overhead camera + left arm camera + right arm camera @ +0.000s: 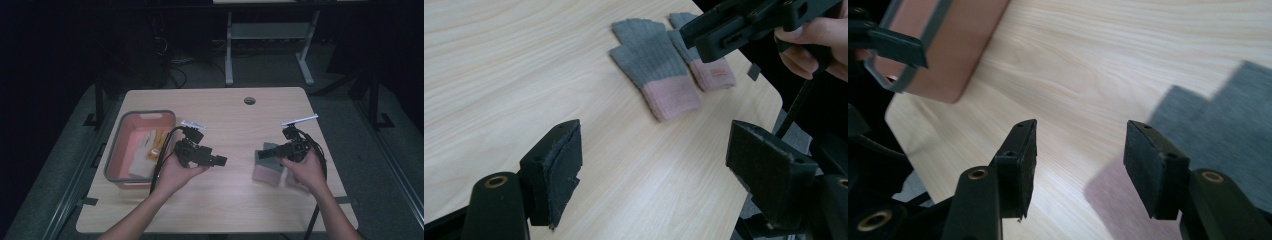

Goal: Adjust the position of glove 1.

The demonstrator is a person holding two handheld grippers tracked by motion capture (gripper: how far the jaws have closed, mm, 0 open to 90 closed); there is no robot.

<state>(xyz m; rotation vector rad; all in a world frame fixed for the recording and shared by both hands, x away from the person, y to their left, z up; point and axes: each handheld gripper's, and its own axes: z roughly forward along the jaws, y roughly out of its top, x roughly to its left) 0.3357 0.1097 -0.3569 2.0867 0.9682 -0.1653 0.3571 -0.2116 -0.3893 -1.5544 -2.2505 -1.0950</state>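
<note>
Two grey gloves with pink cuffs lie side by side on the wooden table; the nearer glove (pixel 651 67) and the farther glove (pixel 706 70) show in the left gripper view, and both sit right of centre in the high view (pixel 266 167). My left gripper (pixel 220 161) (pixel 654 160) is held open above bare table and points right toward the gloves, with nothing between its jaws. My right gripper (pixel 260 154) (pixel 1080 160) hovers open over the gloves' left edge and points left, also with nothing in it. The grey glove (pixel 1218 120) lies just right of its jaws.
A pink basket with a grey rim (pixel 140 115) (pixel 948 45) stands at the table's left and holds white cloth (pixel 142 156) and a yellow item (pixel 156 145). A round hole (pixel 249 100) is near the table's far edge. A white desk frame (pixel 229 50) stands beyond.
</note>
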